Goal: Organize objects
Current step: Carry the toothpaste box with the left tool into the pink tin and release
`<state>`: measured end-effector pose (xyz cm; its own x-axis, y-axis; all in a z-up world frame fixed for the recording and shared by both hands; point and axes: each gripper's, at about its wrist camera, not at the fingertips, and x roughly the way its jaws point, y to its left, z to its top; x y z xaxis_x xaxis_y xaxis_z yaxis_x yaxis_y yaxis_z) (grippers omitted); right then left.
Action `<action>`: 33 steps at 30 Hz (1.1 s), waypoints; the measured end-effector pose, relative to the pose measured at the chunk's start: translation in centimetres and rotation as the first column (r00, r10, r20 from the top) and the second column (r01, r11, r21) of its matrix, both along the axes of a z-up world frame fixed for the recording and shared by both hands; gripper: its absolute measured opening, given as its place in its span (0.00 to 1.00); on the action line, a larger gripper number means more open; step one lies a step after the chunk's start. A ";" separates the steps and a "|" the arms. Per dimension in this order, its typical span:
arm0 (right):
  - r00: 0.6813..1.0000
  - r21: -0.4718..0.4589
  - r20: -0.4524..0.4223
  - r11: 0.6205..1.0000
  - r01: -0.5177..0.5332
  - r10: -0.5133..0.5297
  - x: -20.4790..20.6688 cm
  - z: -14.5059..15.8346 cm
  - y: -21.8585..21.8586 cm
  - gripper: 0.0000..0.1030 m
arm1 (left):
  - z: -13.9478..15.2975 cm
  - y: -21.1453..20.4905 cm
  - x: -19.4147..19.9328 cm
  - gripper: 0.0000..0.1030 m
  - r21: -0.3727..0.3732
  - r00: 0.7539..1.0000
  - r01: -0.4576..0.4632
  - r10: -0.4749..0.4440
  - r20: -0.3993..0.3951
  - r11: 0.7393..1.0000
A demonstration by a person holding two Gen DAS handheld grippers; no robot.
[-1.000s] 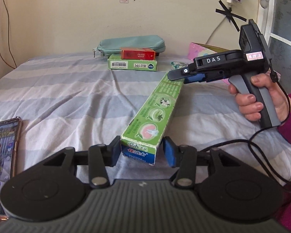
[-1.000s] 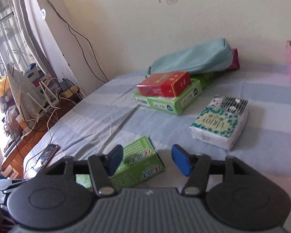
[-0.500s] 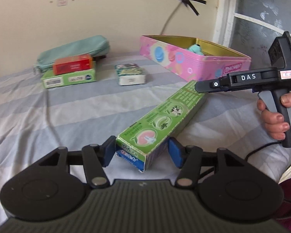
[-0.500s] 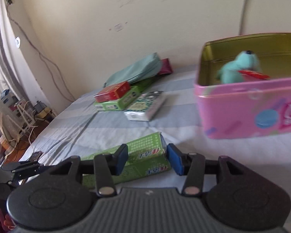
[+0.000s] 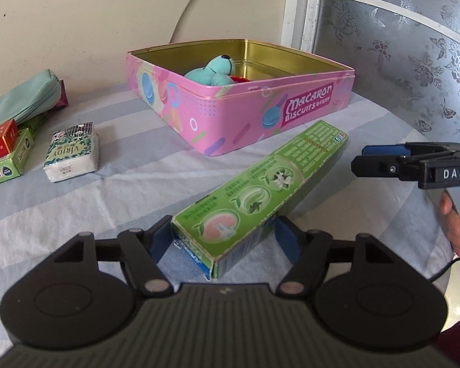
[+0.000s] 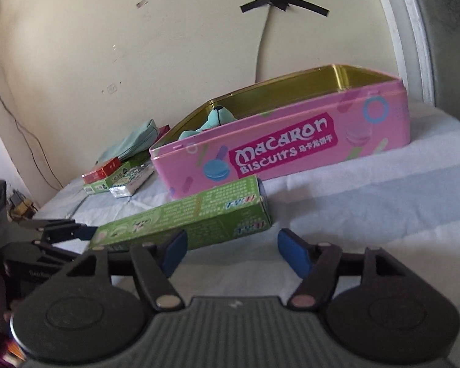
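Left wrist view: my left claw (image 5: 224, 240) sits lower centre w/ both blue pads pressed on the near end of the green toothpaste box (image 5: 260, 190), so it's clamped on that box. Box runs diagonally up-right across the striped bed sheet (image 5: 132, 184), far end just beside the pink Macaron biscuit tin (image 5: 279, 113). Tin is lidless, teal plush toy (image 5: 216, 72) inside. Tissue pack (image 5: 72, 156) centre-left; red box (image 5: 0, 141) stacked on a green box (image 5: 7, 164) at left edge, teal pouch (image 5: 21, 98) behind them.

Right wrist view: my right claw (image 6: 231, 253) is spread wide, holding nothing; far end of the toothpaste box lies just ahead of its left pad, apart from it.
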<state>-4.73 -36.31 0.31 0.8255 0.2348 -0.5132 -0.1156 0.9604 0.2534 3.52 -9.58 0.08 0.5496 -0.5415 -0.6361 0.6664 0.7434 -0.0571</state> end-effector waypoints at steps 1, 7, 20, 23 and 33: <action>1.000 -0.051 0.011 0.998 -0.029 0.029 0.2 0.2 0.0 0.77 | 0.1 0.4 0.0 0.72 -0.008 1.000 -0.007 0.007 -0.011 1.000; 0.974 -0.181 0.003 0.958 -0.221 0.226 3.8 0.9 0.4 0.89 | 0.4 1.9 0.8 0.72 -0.059 0.993 -0.077 0.072 -0.092 0.995; 0.927 -0.333 0.051 0.881 -0.336 0.372 3.4 0.2 2.4 0.74 | 2.0 0.1 0.6 0.67 -0.002 0.995 -0.094 0.094 -0.019 0.996; 0.930 -0.356 0.153 0.896 -0.265 0.335 1.7 2.6 1.5 0.73 | 4.4 -0.5 0.3 0.67 -0.033 0.997 -0.055 0.056 0.047 0.998; 0.944 -0.411 0.272 0.910 -0.060 0.185 6.6 7.1 -3.0 0.73 | 8.3 -8.2 6.2 0.70 -0.064 0.982 -0.043 0.054 0.179 0.997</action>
